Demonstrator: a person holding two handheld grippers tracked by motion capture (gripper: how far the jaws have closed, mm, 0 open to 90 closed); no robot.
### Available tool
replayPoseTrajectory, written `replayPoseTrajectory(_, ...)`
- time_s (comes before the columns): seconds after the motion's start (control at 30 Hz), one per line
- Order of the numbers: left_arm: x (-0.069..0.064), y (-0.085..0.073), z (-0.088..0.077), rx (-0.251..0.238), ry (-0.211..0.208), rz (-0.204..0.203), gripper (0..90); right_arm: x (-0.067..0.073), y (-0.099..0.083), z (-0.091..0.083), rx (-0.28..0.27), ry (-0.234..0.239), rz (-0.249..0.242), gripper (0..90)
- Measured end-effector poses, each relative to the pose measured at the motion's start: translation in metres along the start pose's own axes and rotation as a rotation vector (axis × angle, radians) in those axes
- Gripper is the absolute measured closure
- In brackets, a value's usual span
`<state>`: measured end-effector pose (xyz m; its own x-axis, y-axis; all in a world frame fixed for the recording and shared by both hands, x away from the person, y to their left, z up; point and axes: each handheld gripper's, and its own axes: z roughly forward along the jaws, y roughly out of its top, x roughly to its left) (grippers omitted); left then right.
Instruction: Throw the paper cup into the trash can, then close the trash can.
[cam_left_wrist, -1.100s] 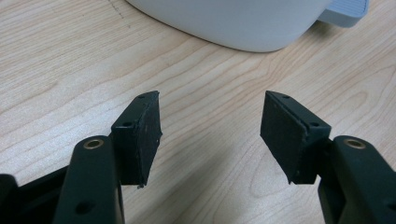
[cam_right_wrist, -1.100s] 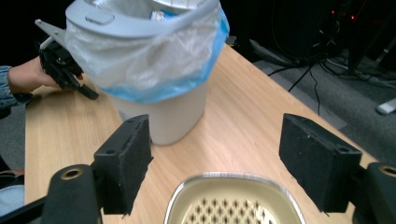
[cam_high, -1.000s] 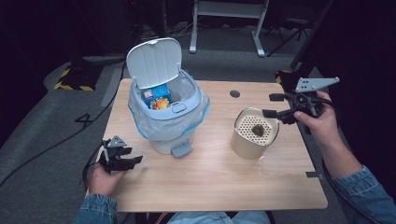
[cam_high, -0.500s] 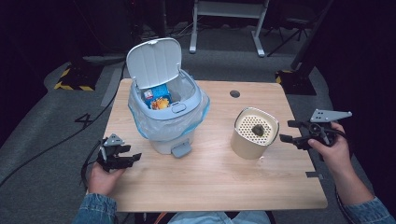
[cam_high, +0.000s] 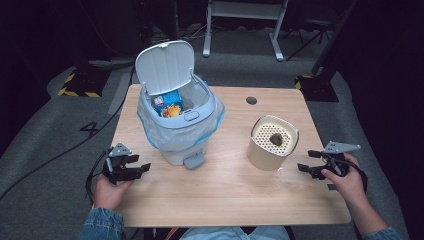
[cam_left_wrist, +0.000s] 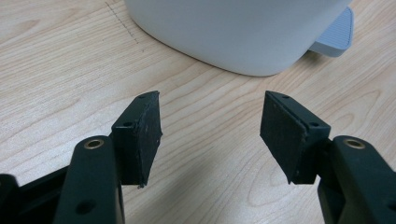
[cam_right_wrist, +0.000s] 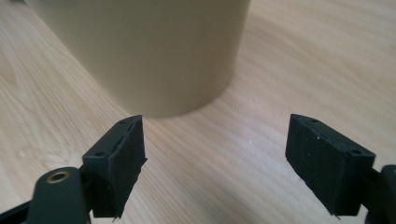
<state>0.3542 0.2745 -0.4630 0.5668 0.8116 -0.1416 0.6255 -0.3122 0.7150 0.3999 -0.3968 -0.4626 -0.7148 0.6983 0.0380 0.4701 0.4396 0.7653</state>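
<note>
A white pedal bin (cam_high: 181, 125) with a clear liner stands on the wooden table (cam_high: 225, 195), lid up, with colourful packets inside. Right of it sits a beige container (cam_high: 272, 142) with a perforated top and a dark lump on that top. My left gripper (cam_high: 139, 166) rests open at the table's left front, aimed at the bin's base (cam_left_wrist: 243, 32) and its pedal (cam_left_wrist: 334, 39). My right gripper (cam_high: 306, 167) is low at the table's right side, just right of the beige container (cam_right_wrist: 154, 51). Its jaws have just been opening and stand open with nothing between them.
A round cable hole (cam_high: 251, 100) lies at the table's far side. Beyond the table stand a white frame leg (cam_high: 242, 15) and a yellow-black striped floor mat (cam_high: 77, 90). Bare wood spans the front of the table between the hands.
My right hand has come down from above the table's far right corner to table level beside the beige container. The left hand has kept still.
</note>
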Motion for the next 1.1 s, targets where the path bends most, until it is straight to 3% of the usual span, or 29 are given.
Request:
replayPoseTrajectory(0.3, 0.0, 0.001, -0.003, -0.019, -0.001, -0.01, 38.4, 0.001, -0.026, 0.016, 0.03, -0.033, 0.025, 19.3)
replayPoseTrajectory(0.47, 0.0, 0.002, -0.005, -0.032, -0.009, -0.017, 38.4, 0.004, -0.033, 0.023, 0.049, -0.078, 0.0, 16.7)
replayPoseTrajectory(0.93, 0.0, 0.004, -0.007, -0.053, -0.026, -0.03, 38.0, 0.013, -0.033, 0.025, 0.038, -0.152, 0.084, 15.7)
replayPoseTrajectory(1.1, -0.001, 0.011, -0.015, -0.075, -0.039, -0.03, 38.0, 0.014, -0.033, 0.026, 0.039, -0.162, 0.089, 15.6)
